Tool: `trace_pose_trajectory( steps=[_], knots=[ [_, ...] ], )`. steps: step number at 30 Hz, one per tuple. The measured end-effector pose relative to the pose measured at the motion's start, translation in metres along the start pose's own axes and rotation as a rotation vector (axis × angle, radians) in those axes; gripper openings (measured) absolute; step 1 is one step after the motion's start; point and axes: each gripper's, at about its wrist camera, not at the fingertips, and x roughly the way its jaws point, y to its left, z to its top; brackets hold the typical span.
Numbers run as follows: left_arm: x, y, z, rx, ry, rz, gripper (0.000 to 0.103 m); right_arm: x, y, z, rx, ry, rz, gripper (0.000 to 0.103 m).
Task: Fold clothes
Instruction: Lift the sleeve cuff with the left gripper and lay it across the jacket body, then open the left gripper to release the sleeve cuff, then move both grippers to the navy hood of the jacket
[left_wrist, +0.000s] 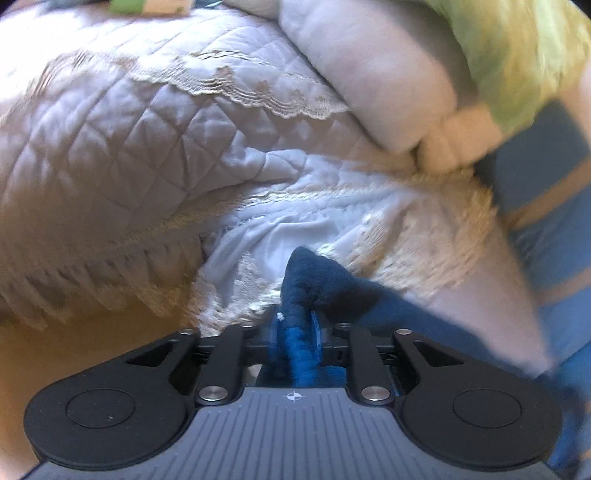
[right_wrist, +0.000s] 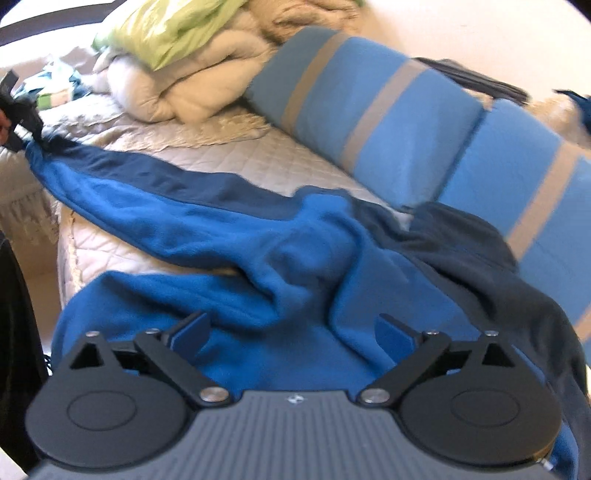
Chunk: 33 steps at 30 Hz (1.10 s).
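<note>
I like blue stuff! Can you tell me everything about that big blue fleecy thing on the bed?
The blue fleece garment looks soft and fuzzy, bright blue with darker navy panels. It lies rumpled across the quilted bedspread, one long part stretched out to the left gripper, whose jaws are shut on its bunched end. Its far edge lies against the striped blue cushion. The right gripper hovers open over it.

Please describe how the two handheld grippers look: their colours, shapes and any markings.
Both look alike. The left gripper and the right gripper each have a grey ribbed body with a small crosshair mark at its front edge, two round black discs at the sides, black linkage arms with silver pins, and blue finger pads. No cables or sleeves are visible.
</note>
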Motion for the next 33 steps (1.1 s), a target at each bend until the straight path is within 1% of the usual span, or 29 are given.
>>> trace_pose_trajectory(
  steps=[1, 2, 6, 8, 9, 10, 13, 16, 19, 22, 27, 30, 31, 33],
  knots=[
    [-0.003, -0.002, 0.000, 0.009, -0.007, 0.010, 0.033, -0.005, -0.007, -0.006, 0.037, -0.009, -0.003, 0.101],
    [-0.005, -0.004, 0.000, 0.017, -0.013, 0.021, 0.038, -0.010, -0.013, -0.012, 0.074, -0.017, -0.005, 0.101],
    [-0.016, -0.012, -0.001, 0.051, -0.040, 0.062, 0.046, -0.020, -0.044, -0.034, 0.264, -0.028, -0.013, 0.102],
    [-0.021, -0.016, -0.001, 0.068, -0.053, 0.083, 0.053, -0.024, -0.055, -0.040, 0.316, -0.029, -0.051, 0.103],
    [-0.023, -0.018, -0.001, 0.077, -0.059, 0.093, 0.055, -0.025, -0.059, -0.043, 0.332, -0.033, -0.067, 0.103],
    [-0.029, -0.024, -0.002, 0.087, -0.071, 0.082, 0.057, -0.026, -0.063, -0.045, 0.350, -0.035, -0.081, 0.103],
    [-0.053, -0.065, -0.008, 0.146, -0.114, -0.032, 0.066, -0.025, -0.076, -0.053, 0.411, -0.024, -0.116, 0.103],
    [-0.070, -0.122, -0.020, 0.256, -0.152, -0.152, 0.075, -0.027, -0.086, -0.058, 0.461, -0.022, -0.168, 0.103],
    [-0.083, -0.188, -0.037, 0.390, -0.198, -0.264, 0.080, -0.032, -0.096, -0.063, 0.516, -0.035, -0.204, 0.103],
    [-0.089, -0.249, -0.057, 0.508, -0.237, -0.344, 0.080, -0.033, -0.107, -0.066, 0.567, -0.033, -0.221, 0.103],
    [-0.083, -0.338, -0.084, 0.607, -0.243, -0.446, 0.081, -0.032, -0.117, -0.066, 0.616, -0.031, -0.268, 0.103],
    [-0.079, -0.388, -0.095, 0.646, -0.220, -0.488, 0.081, -0.031, -0.122, -0.062, 0.622, -0.048, -0.287, 0.103],
    [-0.080, -0.402, -0.097, 0.658, -0.217, -0.499, 0.081, -0.032, -0.127, -0.060, 0.620, -0.053, -0.292, 0.103],
    [-0.084, -0.427, -0.100, 0.687, -0.217, -0.526, 0.081, -0.035, -0.149, -0.055, 0.623, -0.055, -0.290, 0.103]
  ],
)
